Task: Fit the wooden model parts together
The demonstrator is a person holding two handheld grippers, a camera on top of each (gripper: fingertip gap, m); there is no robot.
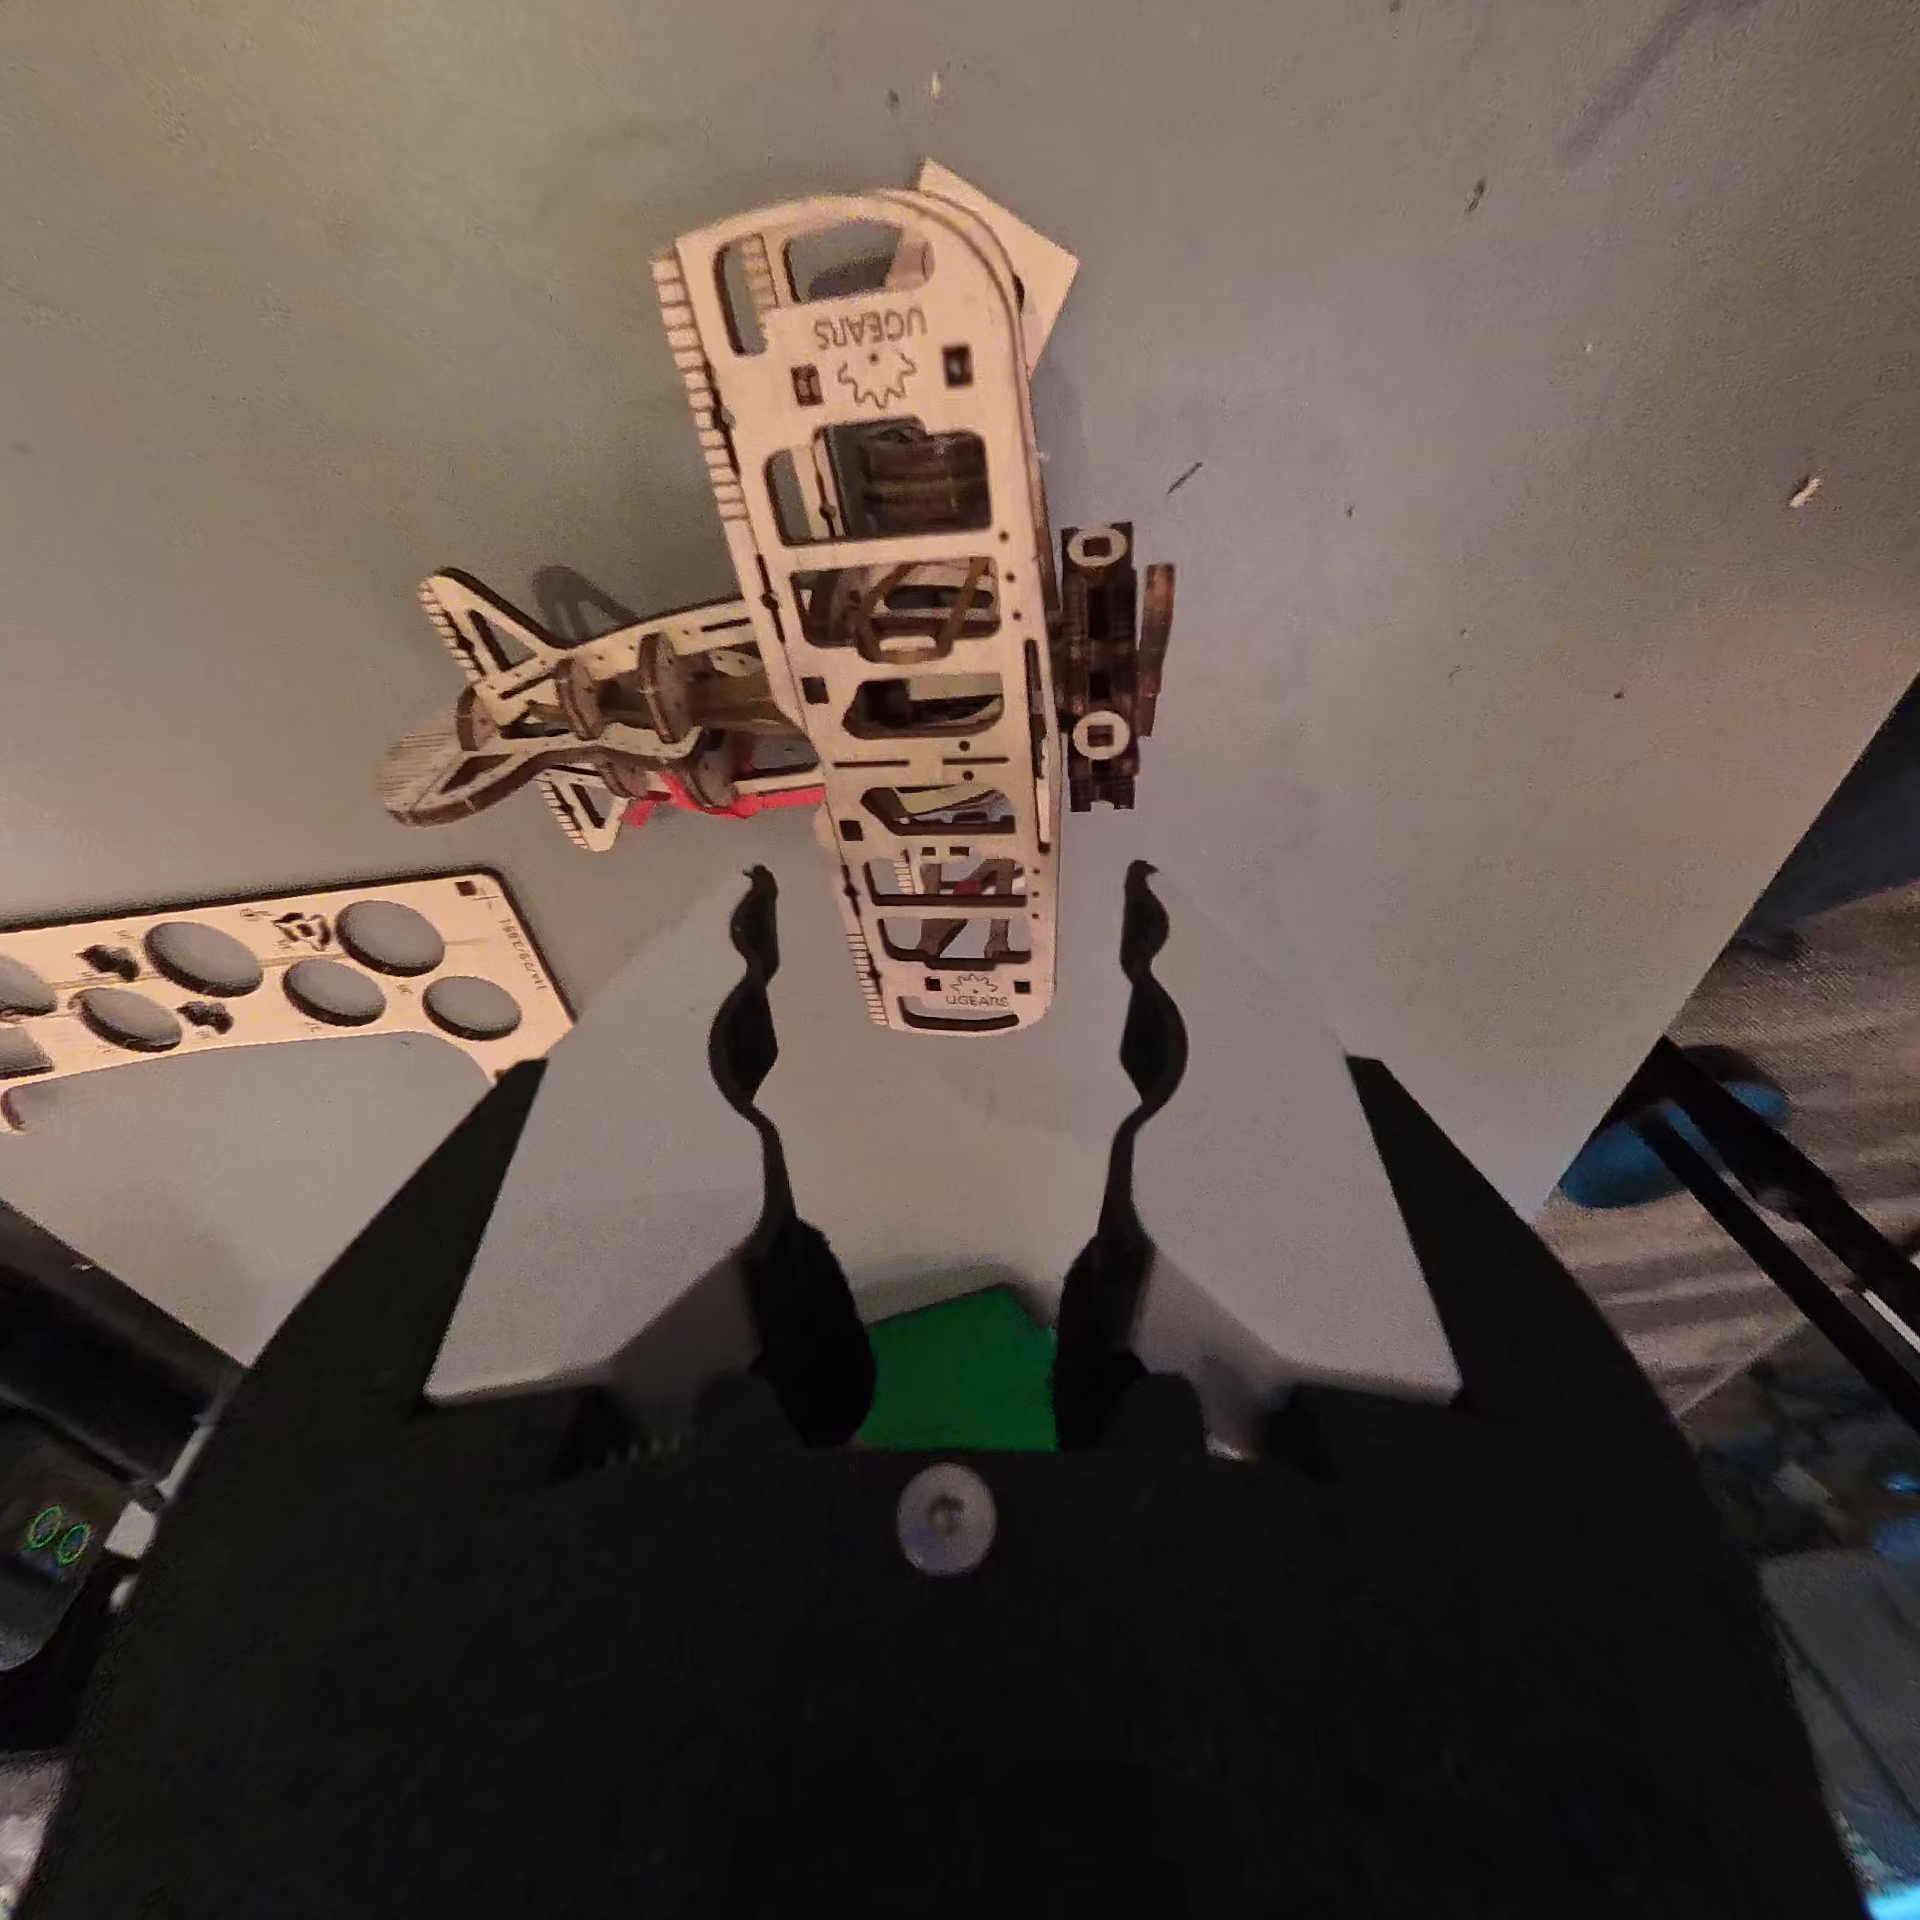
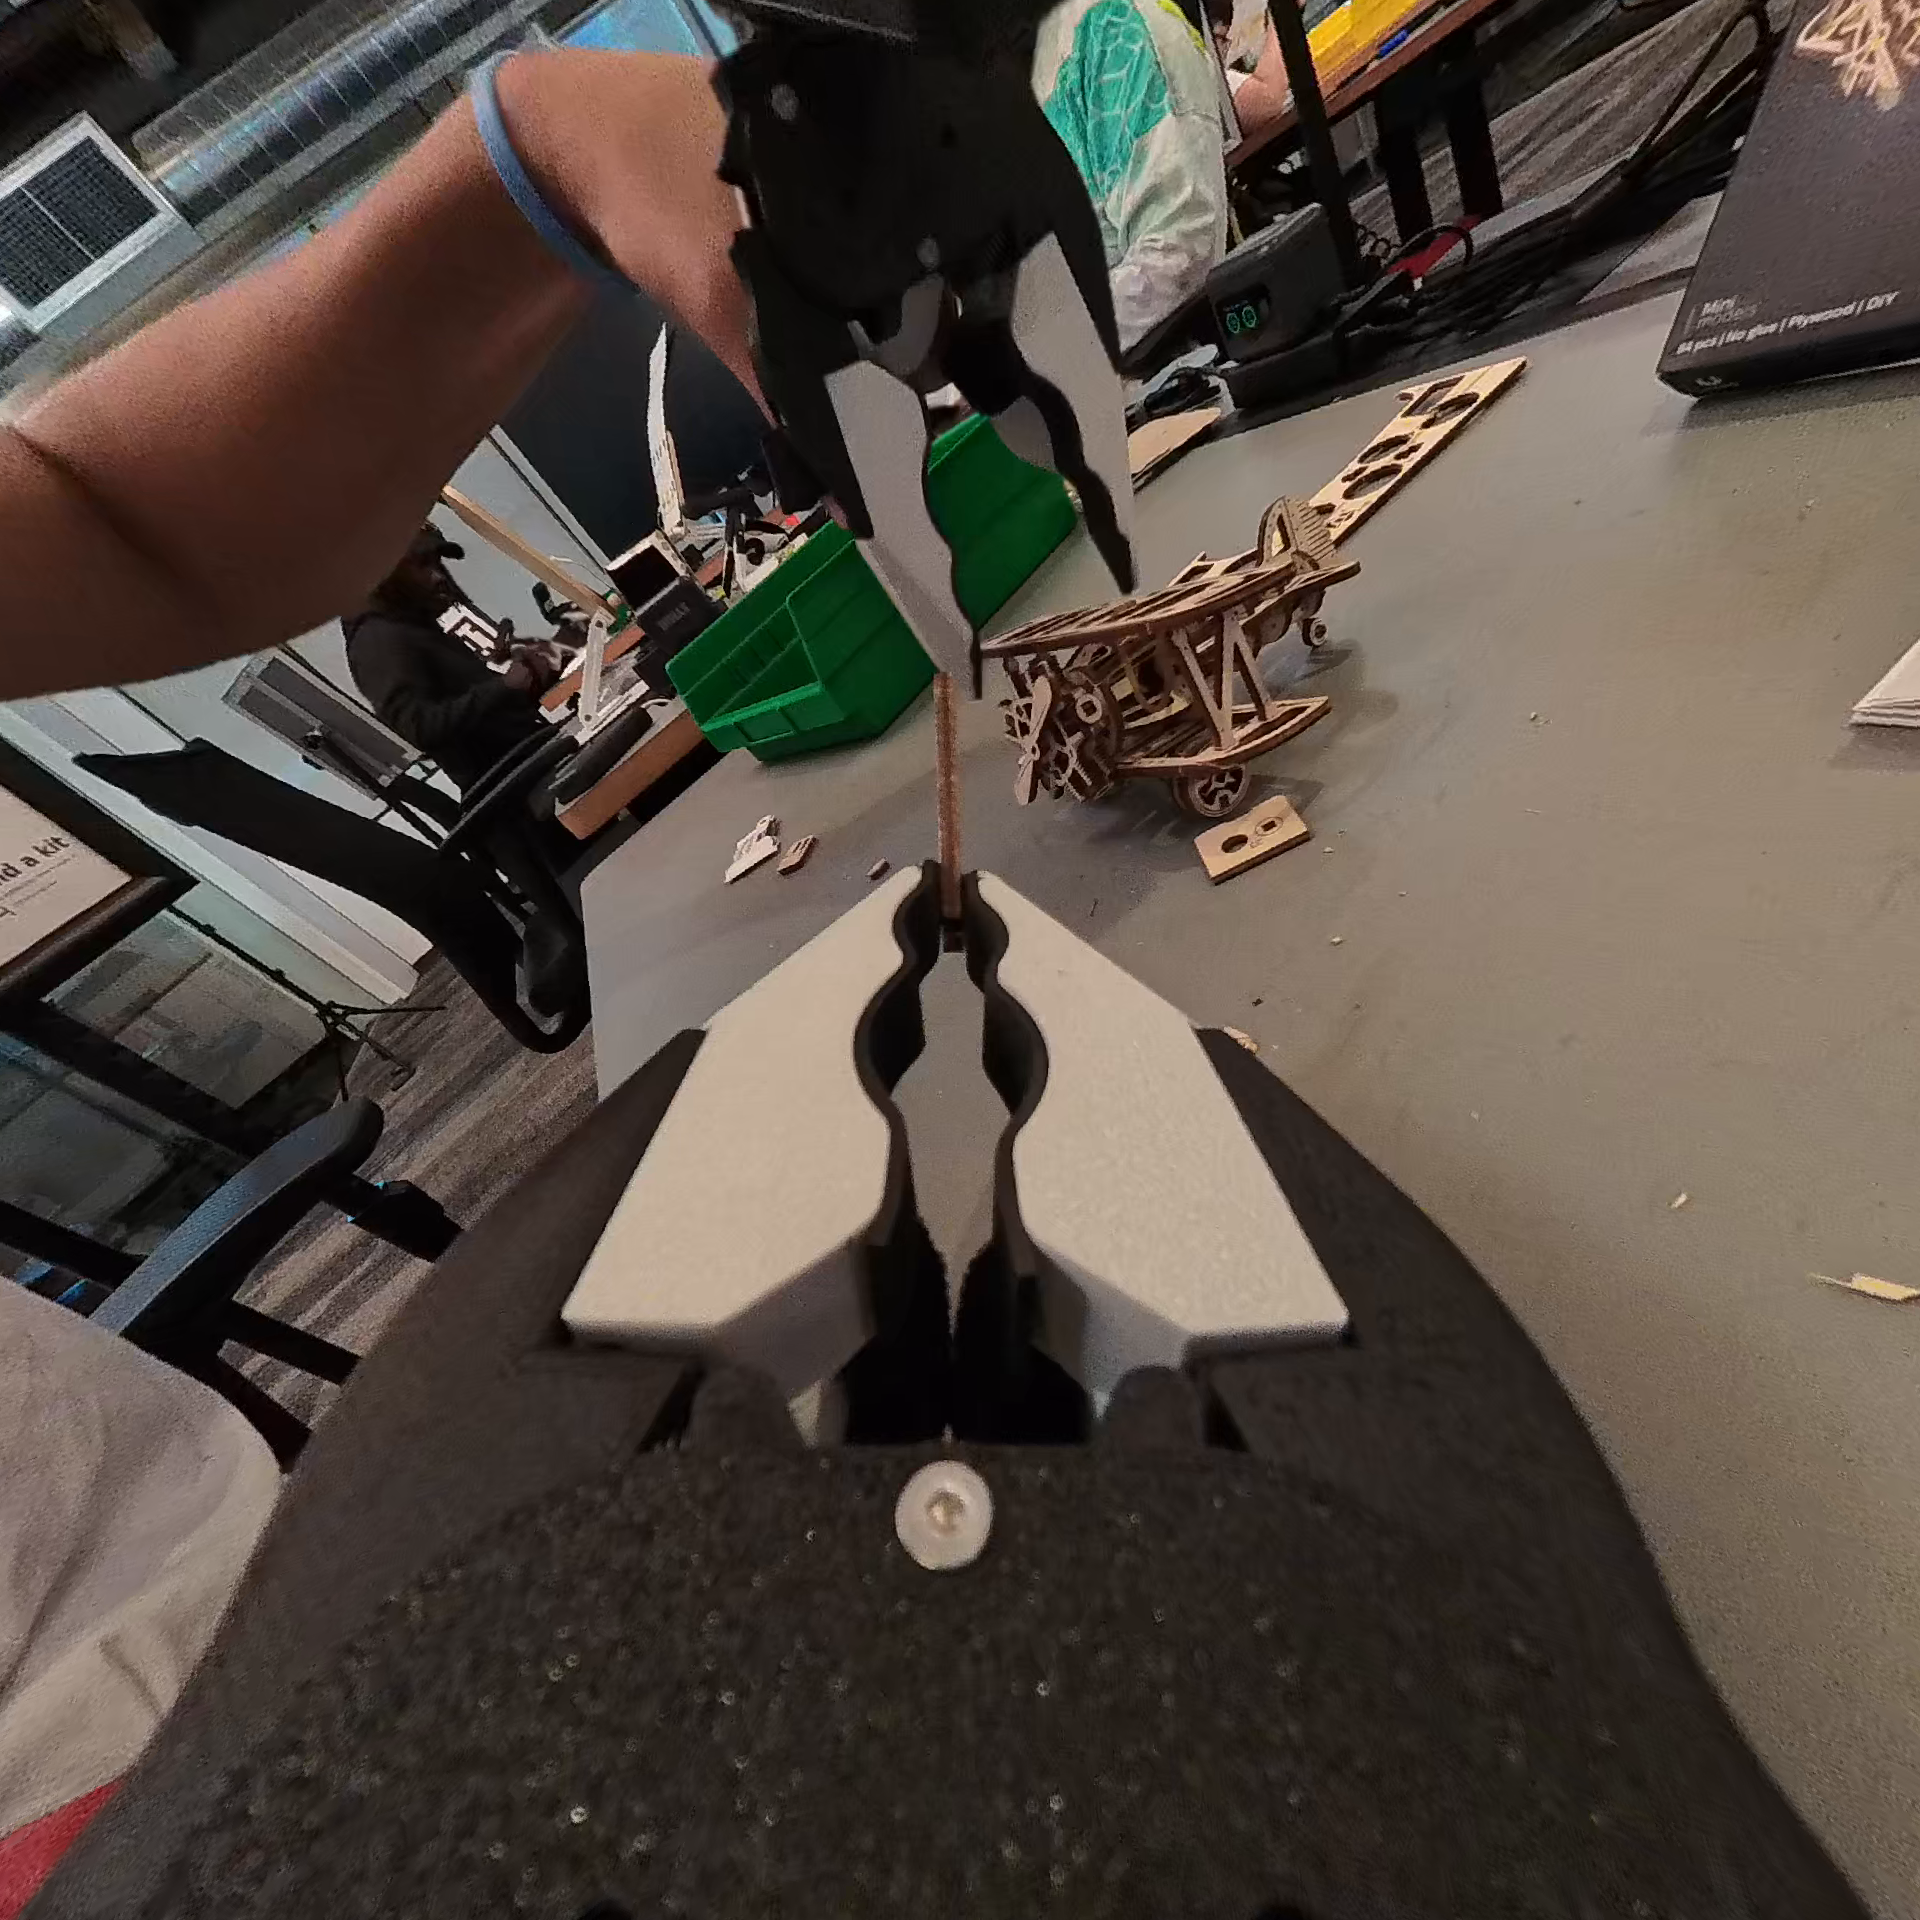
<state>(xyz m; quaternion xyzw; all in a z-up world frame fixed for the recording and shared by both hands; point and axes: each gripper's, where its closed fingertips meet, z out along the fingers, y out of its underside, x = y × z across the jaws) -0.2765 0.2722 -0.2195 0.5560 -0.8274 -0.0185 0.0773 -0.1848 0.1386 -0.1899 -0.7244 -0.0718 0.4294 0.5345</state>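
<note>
The grey counter (image 2: pixel 1558 1039) carries everything, and a green bin (image 2: pixel 831 665) sits at its far edge. On the counter stands the wooden model plane (image 1: pixel 914 623), a biplane resting on its wheels; in the left wrist view its upper wing runs away from the camera, with the tail pointing left. A punched-out wooden parts sheet (image 1: pixel 260 977) lies flat to the left of the plane, apart from it. The left hand-held gripper (image 1: pixel 948 883) hangs above the near wingtip with its fingers spread wide and nothing between them. The right hand-held gripper (image 2: pixel 951 894) is closed on a thin wooden stick (image 2: pixel 948 790), which stands upright from its fingertips. A small wooden offcut (image 2: pixel 1252 837) lies just beside the plane's wheel.
</note>
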